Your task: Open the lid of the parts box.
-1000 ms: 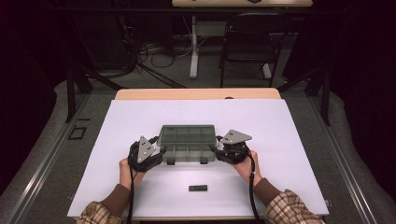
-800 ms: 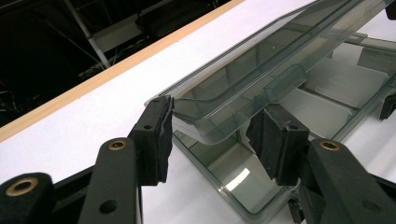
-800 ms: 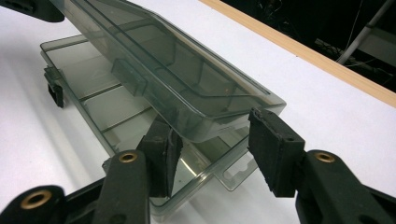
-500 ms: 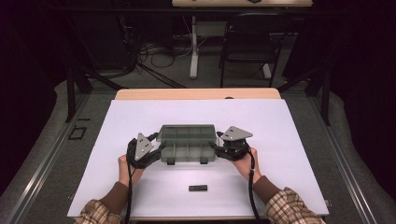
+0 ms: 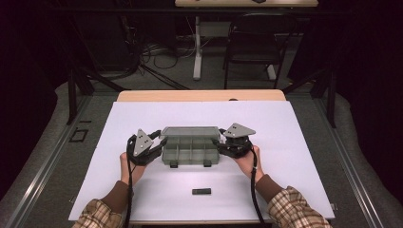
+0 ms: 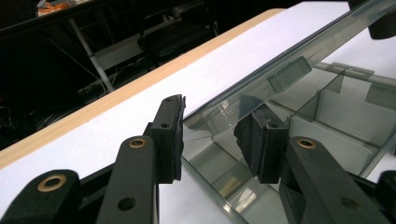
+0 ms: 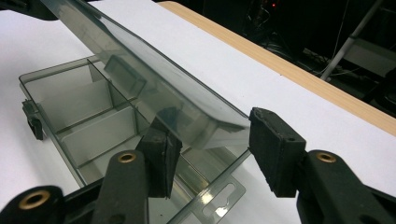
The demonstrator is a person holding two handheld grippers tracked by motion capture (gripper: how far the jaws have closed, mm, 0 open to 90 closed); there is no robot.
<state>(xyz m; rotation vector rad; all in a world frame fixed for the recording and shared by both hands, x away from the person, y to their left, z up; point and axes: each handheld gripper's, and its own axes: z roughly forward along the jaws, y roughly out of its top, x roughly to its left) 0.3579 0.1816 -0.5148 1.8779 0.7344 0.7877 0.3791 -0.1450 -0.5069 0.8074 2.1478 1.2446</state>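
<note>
A smoky clear plastic compartment box sits on the white sheet, its hinged lid raised at a slant over the base. My left gripper is at the box's left end. In the left gripper view my left gripper has the lid's corner between its pads; its jaws have just been closing and both pads touch the lid. At the right end my right gripper does the same. In the right gripper view my right gripper clamps the lid's end above the empty compartments.
A small black block lies on the sheet near the front edge, in front of the box. The wooden table edge runs along the back. Beyond it stand a chair and cables on the floor.
The lid looks narrower from above than a second ago, so it has swung on its hinge. Both hands have stayed at the ends of the box.
</note>
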